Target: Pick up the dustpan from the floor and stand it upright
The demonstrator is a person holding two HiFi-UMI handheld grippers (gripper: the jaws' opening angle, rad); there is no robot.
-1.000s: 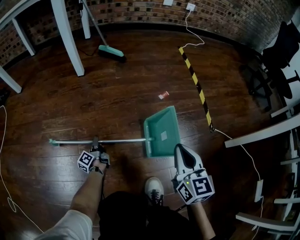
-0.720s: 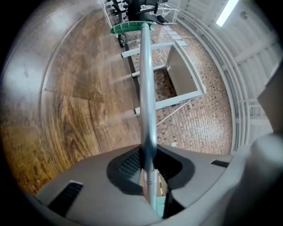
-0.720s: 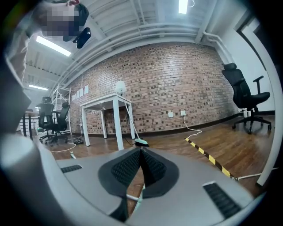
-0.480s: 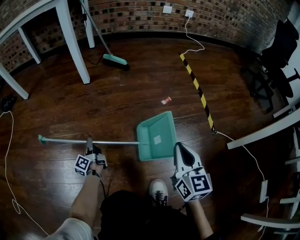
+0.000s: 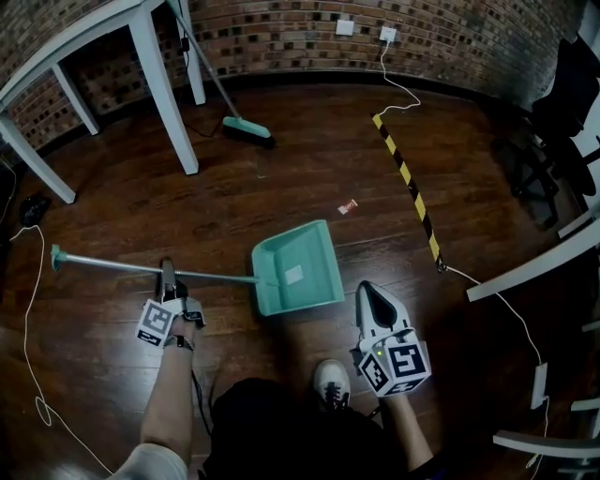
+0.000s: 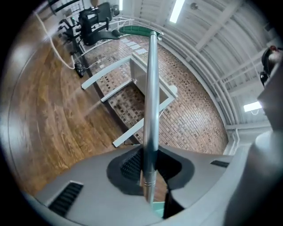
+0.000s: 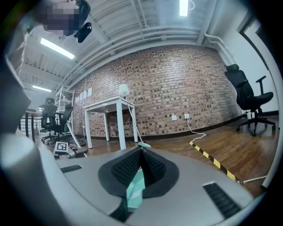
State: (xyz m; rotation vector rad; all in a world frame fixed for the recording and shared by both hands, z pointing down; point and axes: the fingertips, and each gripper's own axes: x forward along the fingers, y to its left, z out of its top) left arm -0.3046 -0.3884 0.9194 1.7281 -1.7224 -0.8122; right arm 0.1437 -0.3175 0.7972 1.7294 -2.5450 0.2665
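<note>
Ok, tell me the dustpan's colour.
Teal green pan, silvery metal handle; clearest in the head view.

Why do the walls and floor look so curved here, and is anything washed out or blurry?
Head view: a wide lens bows the brick wall into an arc; the dustpan is sharp. Left gripper view: black corners, tilted room, a sheen down the handle. Right gripper view: the ceiling lamp is blown out white, the near jaws soft.
</note>
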